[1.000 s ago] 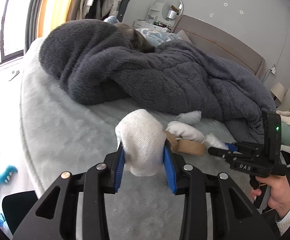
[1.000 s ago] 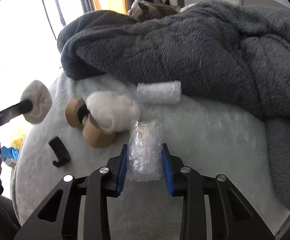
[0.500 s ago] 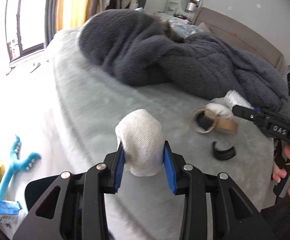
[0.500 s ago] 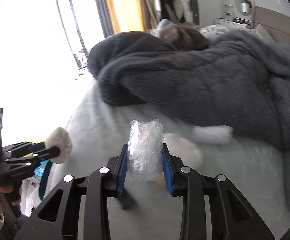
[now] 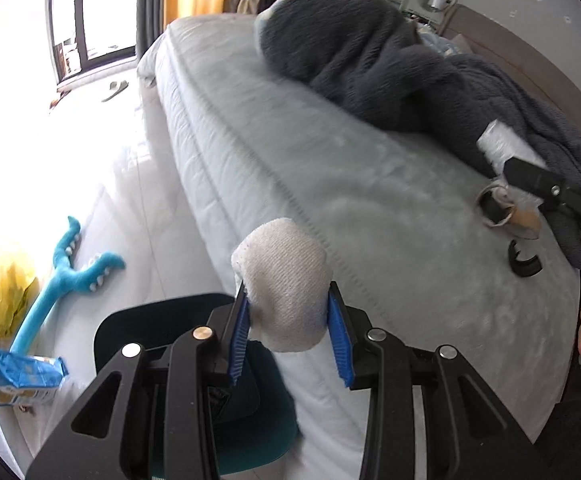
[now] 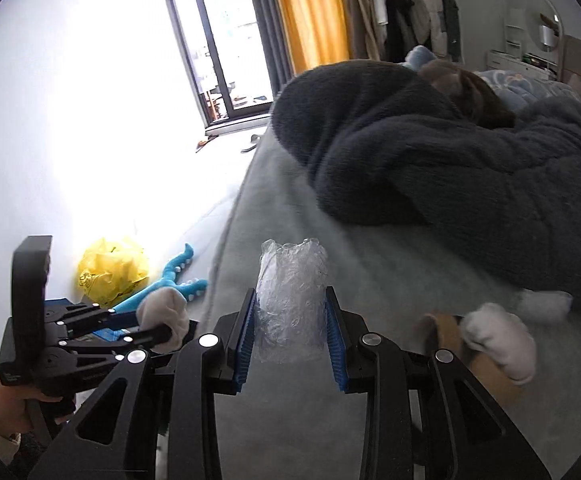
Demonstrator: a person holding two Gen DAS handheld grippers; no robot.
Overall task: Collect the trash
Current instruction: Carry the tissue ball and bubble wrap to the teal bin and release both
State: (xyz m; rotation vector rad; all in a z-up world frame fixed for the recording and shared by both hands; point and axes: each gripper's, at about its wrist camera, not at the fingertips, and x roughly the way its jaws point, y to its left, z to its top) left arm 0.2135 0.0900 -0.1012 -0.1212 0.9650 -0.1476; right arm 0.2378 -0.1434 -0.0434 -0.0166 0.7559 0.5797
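Your left gripper (image 5: 288, 330) reaches out past the bed's (image 5: 370, 200) edge, jaws clamped on a white cloth wad (image 5: 284, 284), with a dark teal bin (image 5: 162, 320) right below it. Your right gripper (image 6: 290, 336) hovers level over the bed, jaws pinching crumpled clear plastic (image 6: 290, 296). A tape roll (image 5: 498, 210), another white wad (image 6: 498, 336) and a black clip (image 5: 524, 262) lie on the cover near the grey blanket (image 6: 430, 168).
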